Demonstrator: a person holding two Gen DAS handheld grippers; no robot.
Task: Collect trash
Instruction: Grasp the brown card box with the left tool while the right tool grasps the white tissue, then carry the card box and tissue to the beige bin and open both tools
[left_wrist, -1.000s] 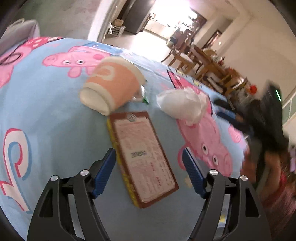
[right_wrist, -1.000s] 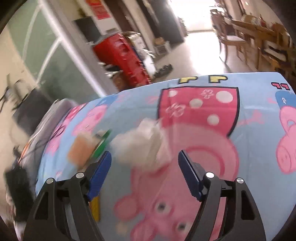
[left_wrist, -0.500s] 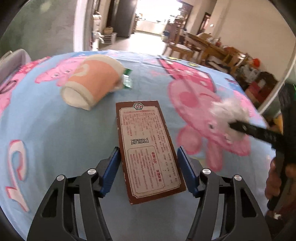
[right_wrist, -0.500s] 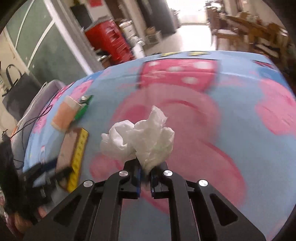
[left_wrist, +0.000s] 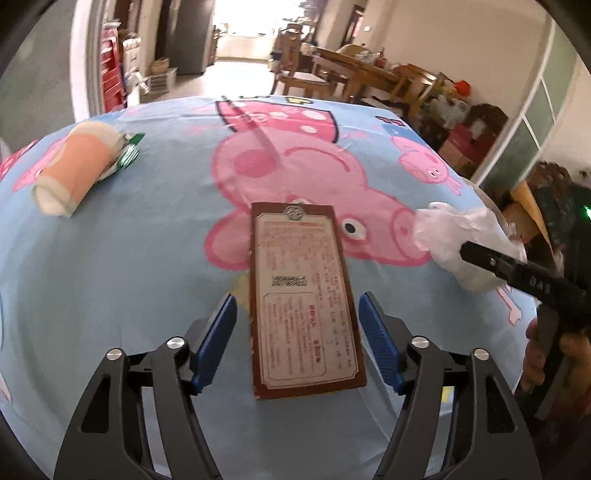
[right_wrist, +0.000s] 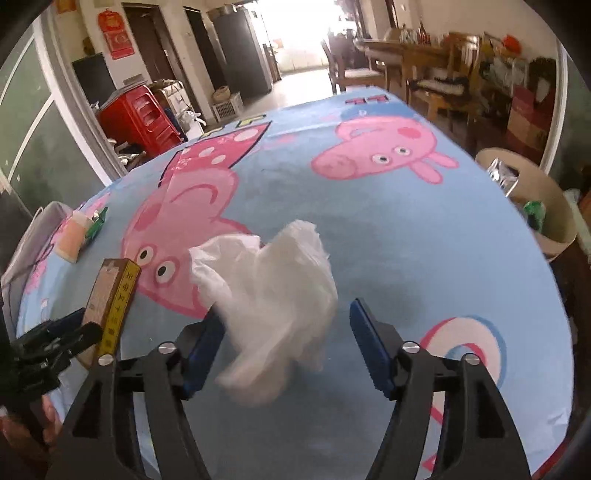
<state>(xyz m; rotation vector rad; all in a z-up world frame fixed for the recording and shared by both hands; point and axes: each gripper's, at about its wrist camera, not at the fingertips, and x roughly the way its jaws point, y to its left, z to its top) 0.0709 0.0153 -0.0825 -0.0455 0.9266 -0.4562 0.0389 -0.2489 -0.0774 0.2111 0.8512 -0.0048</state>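
A flat brown box (left_wrist: 301, 295) lies on the blue pig-print cloth (left_wrist: 110, 277). It sits between the jaws of my left gripper (left_wrist: 296, 297), which are opening, and a gap shows beside the left pad. A crumpled white tissue (right_wrist: 273, 280) hangs blurred between the opening jaws of my right gripper (right_wrist: 286, 308), brushing only the left pad. The left wrist view shows the same tissue (left_wrist: 450, 236) at the right table edge. An orange paper cup (left_wrist: 74, 173) lies on its side at the far left with a green wrapper (left_wrist: 127, 155) against it.
A beige bin (right_wrist: 546, 195) holding wrappers stands just past the table's right edge. Red plastic stools (right_wrist: 136, 114) and wooden chairs (right_wrist: 351, 74) stand beyond the far side. A person's hand (left_wrist: 543, 354) holds the right gripper's handle.
The right gripper, shut on the tissue half a second ago, now has its jaws spread and the tissue sags loose. It carried the tissue to the right. The left gripper's jaws widened around the box.
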